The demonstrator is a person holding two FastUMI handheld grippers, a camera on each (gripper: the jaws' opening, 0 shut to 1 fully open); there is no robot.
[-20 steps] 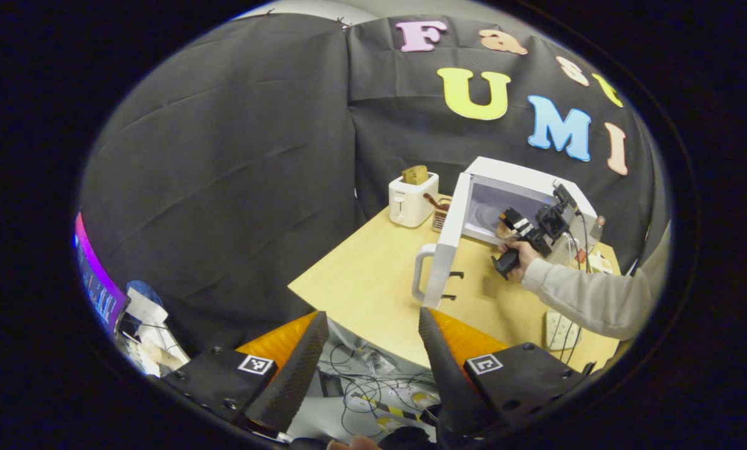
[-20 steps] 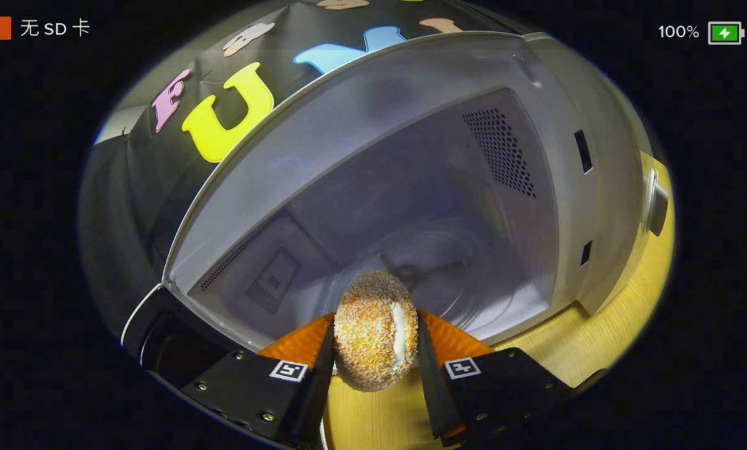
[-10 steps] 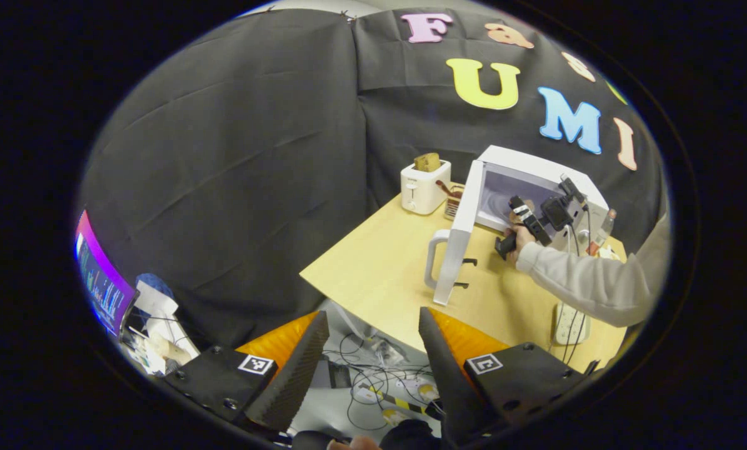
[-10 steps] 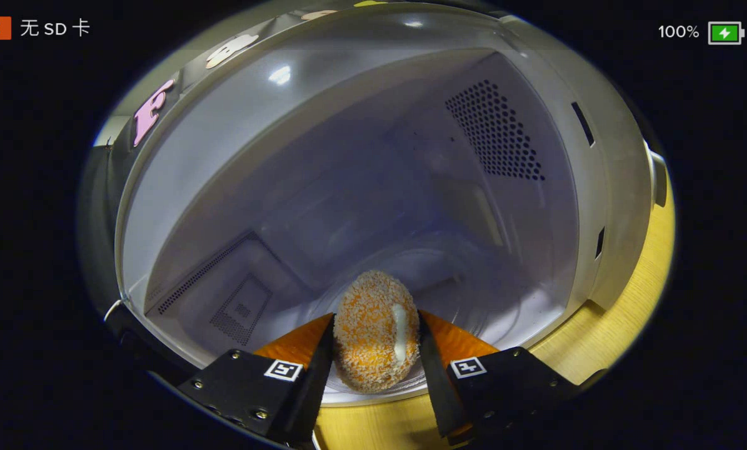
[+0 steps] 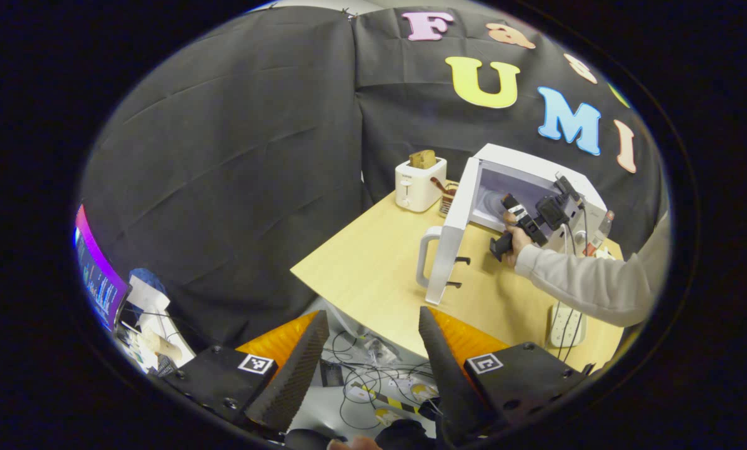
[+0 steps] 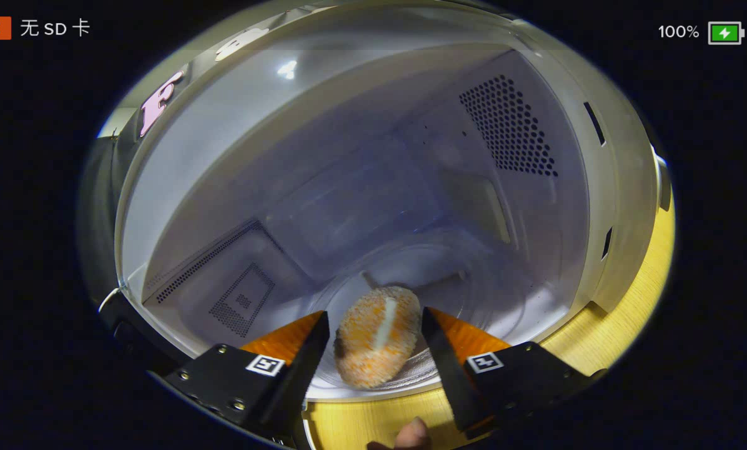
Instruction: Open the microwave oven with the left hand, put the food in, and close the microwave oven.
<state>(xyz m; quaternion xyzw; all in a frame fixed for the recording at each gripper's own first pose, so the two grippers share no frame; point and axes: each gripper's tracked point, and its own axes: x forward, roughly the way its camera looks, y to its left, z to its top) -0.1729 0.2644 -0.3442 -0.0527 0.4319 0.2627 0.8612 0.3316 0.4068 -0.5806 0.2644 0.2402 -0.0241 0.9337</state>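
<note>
In the left gripper view, the left gripper (image 5: 367, 369) hung off the table's (image 5: 373, 275) near edge with its fingers wide apart and empty, above cables (image 5: 373, 384) on the floor. Farther off, the microwave (image 5: 523, 172) stood with its door (image 5: 451, 240) swung open, a toaster (image 5: 419, 183) beside it. A sleeved hand (image 5: 516, 236) held the right gripper (image 5: 509, 203) at the oven's mouth.

In the right gripper view, the right gripper's (image 6: 376, 340) fingers stood apart, with gaps on both sides of the crumbed food ball (image 6: 378, 334). It sat blurred at the front of the microwave's glass plate (image 6: 473, 294).
</note>
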